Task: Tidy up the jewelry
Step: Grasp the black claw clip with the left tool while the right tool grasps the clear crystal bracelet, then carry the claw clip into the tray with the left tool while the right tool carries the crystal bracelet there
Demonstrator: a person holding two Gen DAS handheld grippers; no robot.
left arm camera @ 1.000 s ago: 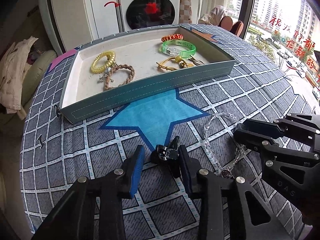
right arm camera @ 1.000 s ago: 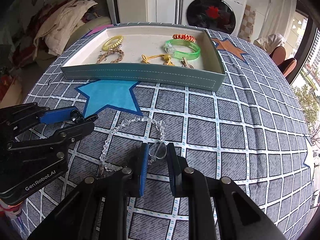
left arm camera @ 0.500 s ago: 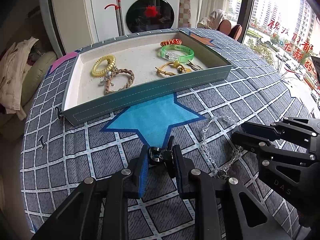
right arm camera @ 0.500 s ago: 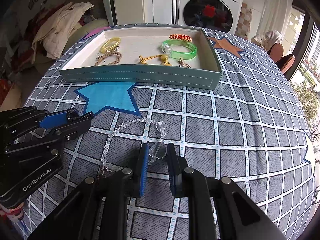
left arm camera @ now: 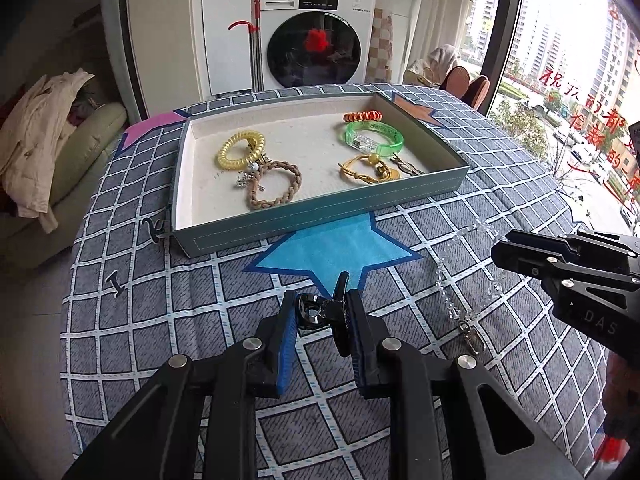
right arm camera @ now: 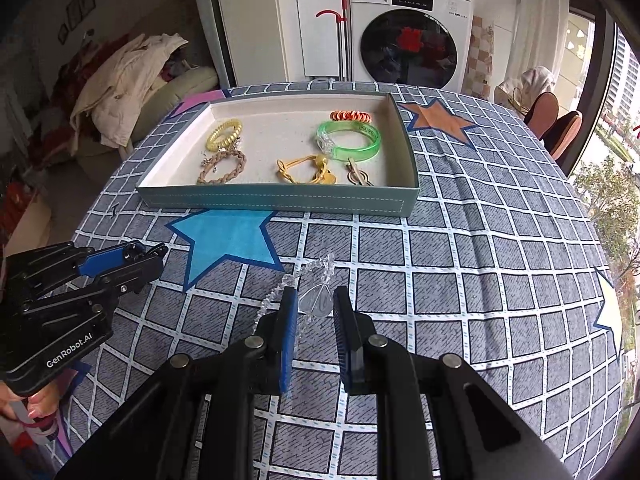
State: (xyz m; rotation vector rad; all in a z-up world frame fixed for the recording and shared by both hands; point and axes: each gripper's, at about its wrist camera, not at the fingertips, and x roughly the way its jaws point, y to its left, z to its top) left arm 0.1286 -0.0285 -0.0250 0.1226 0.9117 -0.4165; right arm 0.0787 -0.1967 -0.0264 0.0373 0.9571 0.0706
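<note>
The tail of the clear crystal bead chain (right arm camera: 276, 296) disappears behind the right gripper's blue-padded finger (right arm camera: 289, 332). A person's hand (right arm camera: 38, 406) is cut off at the picture's left edge. Print on the translucent green plastic bangle (left arm camera: 374, 138) is too small to read.

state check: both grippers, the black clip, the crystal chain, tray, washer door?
left gripper: shut on the black clip, jaws just closed further
black clip: clamped between the pads
right gripper: shut on the clear pendant
clear pendant: pinched
crystal chain: one end lifted, rest trailing on the tablecloth
tray: open-topped, holds bracelets and hair ties
washer door: closed
</note>
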